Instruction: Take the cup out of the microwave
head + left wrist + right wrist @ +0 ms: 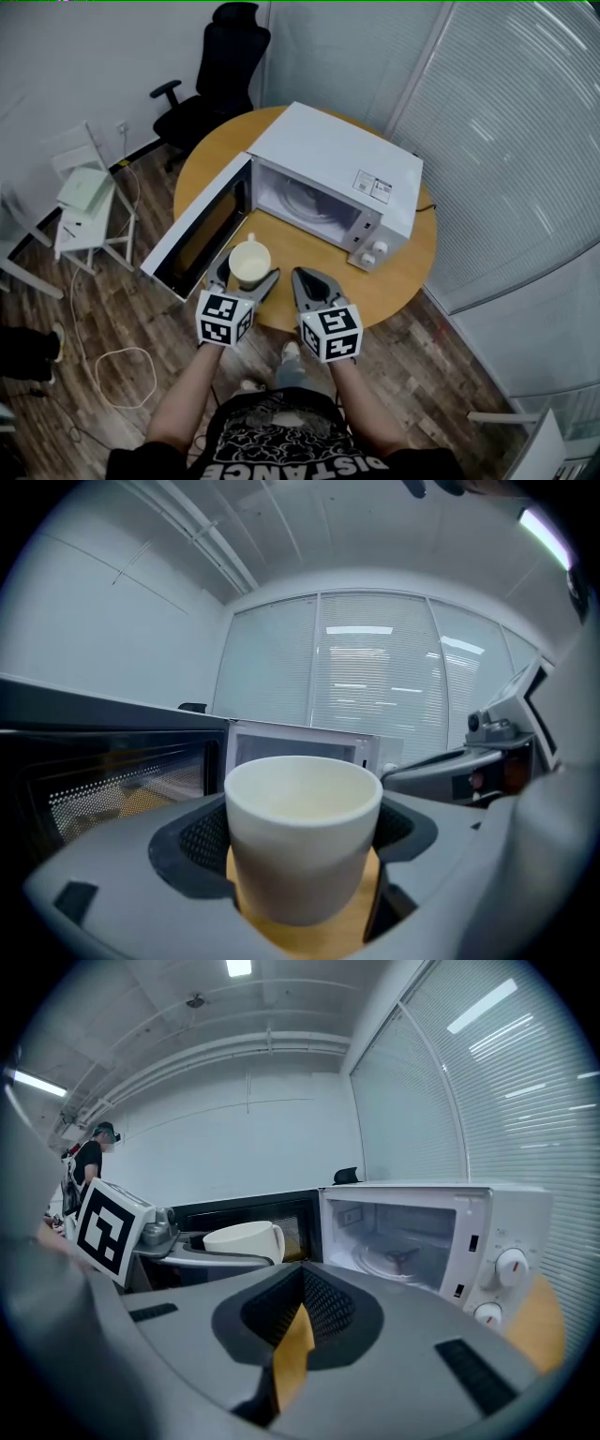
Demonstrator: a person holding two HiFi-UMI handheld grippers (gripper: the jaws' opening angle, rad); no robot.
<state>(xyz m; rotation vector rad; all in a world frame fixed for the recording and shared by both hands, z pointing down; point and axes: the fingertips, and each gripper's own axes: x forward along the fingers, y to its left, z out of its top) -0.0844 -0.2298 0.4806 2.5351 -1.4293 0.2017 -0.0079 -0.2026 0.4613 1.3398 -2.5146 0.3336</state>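
Both forearms reach forward side by side. The left gripper (242, 281) is clamped on the cup (250, 262), outside the microwave (337, 159) at its seven o'clock. The right gripper (312, 286), jaws together and empty, sits at the cup's four o'clock.

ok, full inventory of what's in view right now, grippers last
cup: 1, cream-white, between the left gripper's jaws, in front of the open microwave
microwave: 1, white, on the table, door open
knobs: 2, white, microwave front panel
table: 1, round, wood-coloured, under the microwave
office chair: 1, black, beyond the table
small chair: 1, white, on the floor left of the table
cable: 1, white, looped on the floor at left
left gripper: 1, grey, shut on the cup
right gripper: 1, grey, jaws together, nothing between them
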